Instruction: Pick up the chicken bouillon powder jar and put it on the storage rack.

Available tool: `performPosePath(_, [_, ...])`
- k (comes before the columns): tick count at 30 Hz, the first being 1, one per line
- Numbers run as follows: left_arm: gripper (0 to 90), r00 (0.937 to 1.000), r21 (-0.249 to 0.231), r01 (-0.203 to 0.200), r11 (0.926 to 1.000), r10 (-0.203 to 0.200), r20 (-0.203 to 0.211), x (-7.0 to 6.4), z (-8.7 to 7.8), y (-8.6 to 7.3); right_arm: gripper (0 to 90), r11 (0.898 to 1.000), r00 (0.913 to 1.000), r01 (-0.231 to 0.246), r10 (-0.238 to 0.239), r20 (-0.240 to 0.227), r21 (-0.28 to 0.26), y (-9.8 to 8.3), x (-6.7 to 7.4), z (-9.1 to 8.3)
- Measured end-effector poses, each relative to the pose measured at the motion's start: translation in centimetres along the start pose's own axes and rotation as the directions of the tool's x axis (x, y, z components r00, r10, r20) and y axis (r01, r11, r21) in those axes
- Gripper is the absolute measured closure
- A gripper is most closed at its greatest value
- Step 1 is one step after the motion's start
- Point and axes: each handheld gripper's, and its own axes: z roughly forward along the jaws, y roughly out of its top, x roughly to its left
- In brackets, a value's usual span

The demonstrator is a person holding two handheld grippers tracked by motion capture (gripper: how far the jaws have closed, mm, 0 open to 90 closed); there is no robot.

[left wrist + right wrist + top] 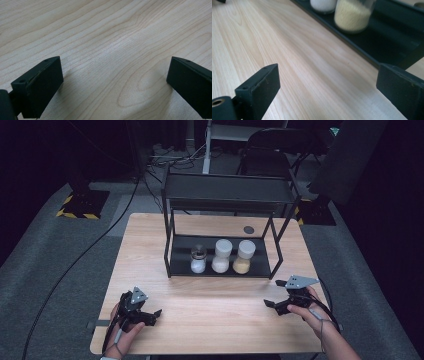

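Note:
A black two-tier rack (226, 195) stands at the back middle of the wooden table (210, 320). Its lower shelf holds three jars: a small dark-lidded one with white contents (198, 260), a white-lidded one with white contents (221, 256) and a white-lidded one with yellowish grains (243, 257). My left gripper (148, 309) rests low near the front left edge, open, with bare wood between its jaws (113, 67). My right gripper (274, 293) is at the front right, open and holding nothing (328, 75). Ahead of it are the rack's base (387, 42) and the yellowish jar (353, 15).
A small dark disc (248, 229) lies on the table behind the rack. A black chair (270, 150) stands beyond the table. A cable (75, 265) runs across the grey floor at the left. Bare wood stretches between the two grippers.

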Motion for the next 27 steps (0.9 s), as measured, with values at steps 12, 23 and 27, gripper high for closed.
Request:
performPosePath(12, [0.5, 1.0000, 0.000, 0.000, 1.0000, 0.000, 0.000, 0.0, 0.0, 0.0, 5.2, 0.999, 1.0000, -0.008, 0.008, -0.001, 0.052, -2.3, 0.4, 0.9])
performPosePath(23, [0.5, 1.0000, 0.000, 0.001, 1.0000, -0.001, -0.001, 0.0, 0.0, 0.0, 5.2, 0.997, 0.9999, -0.017, 0.017, 0.000, 0.071, -4.1, 1.0, 0.8])
performPosePath(27, [0.5, 1.0000, 0.001, 0.001, 1.0000, -0.001, -0.001, 0.0, 0.0, 0.0, 5.2, 0.997, 0.9998, -0.018, 0.018, 0.008, 0.076, -4.6, 1.4, 0.6])
